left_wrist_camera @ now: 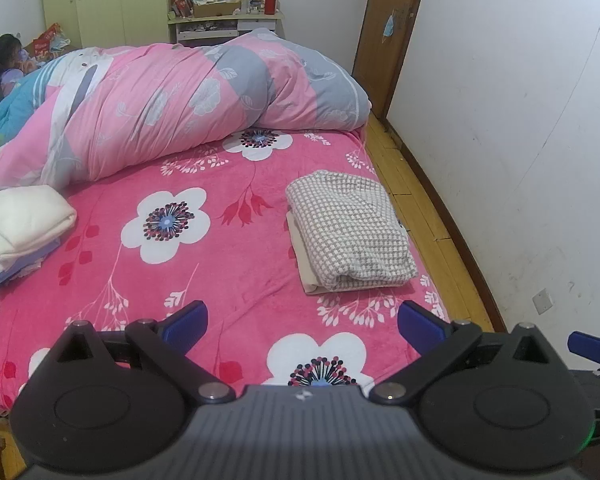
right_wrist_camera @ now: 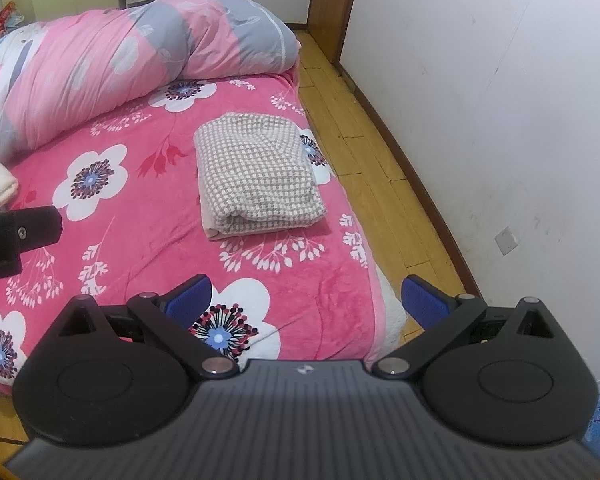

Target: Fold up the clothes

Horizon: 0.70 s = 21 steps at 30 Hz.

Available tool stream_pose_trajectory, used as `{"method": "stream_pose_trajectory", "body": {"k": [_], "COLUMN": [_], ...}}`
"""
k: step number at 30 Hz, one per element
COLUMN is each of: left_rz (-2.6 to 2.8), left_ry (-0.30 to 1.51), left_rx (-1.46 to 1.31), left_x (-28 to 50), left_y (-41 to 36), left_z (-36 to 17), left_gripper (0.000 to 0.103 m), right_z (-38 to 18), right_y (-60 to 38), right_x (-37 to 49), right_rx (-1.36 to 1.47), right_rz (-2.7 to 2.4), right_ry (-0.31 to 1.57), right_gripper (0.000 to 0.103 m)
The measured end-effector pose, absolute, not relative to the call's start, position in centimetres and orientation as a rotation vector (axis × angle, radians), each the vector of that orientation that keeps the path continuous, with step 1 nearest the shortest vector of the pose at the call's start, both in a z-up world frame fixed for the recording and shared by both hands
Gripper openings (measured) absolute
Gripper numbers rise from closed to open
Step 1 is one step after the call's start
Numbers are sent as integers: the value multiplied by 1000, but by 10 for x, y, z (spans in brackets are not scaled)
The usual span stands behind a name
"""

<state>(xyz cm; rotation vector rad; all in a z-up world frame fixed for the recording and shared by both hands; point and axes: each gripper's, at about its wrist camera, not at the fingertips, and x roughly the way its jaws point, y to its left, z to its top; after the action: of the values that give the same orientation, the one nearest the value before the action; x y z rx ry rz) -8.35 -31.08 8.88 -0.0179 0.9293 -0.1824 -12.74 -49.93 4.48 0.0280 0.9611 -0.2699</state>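
Observation:
A folded grey-and-white checked garment (left_wrist_camera: 350, 226) (right_wrist_camera: 258, 172) lies on the pink flowered bed (left_wrist_camera: 188, 292) (right_wrist_camera: 132, 236), near its right edge, on top of a beige folded piece. My left gripper (left_wrist_camera: 302, 322) hovers open over the bed's near part, well short of the garment, with nothing between its blue pads. My right gripper (right_wrist_camera: 306, 300) is open too and empty, over the bed's near right corner. A stack of folded white and light blue clothes (left_wrist_camera: 18, 228) sits at the bed's left side.
A rolled pink and grey duvet (left_wrist_camera: 172, 108) fills the far half of the bed. A person sits at the far left (left_wrist_camera: 2, 66). Wooden floor (right_wrist_camera: 364, 120) runs between the bed and the white wall on the right. A cluttered shelf (left_wrist_camera: 224, 12) stands at the back.

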Motion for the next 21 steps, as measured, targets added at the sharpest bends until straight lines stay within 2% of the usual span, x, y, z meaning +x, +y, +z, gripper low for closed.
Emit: {"method": "stream_pose_trajectory", "body": {"k": [21], "left_rz": [-179], "left_ry": [952], "left_rx": [-18], "left_x": [-82], "left_y": [-314], "left_z": [84], "left_gripper": [102], "right_z": [42], "right_y": [-501], "right_x": [-125], "right_rx": [16], "right_rz": [-269], "right_ry": [968], "right_gripper": [102]}}
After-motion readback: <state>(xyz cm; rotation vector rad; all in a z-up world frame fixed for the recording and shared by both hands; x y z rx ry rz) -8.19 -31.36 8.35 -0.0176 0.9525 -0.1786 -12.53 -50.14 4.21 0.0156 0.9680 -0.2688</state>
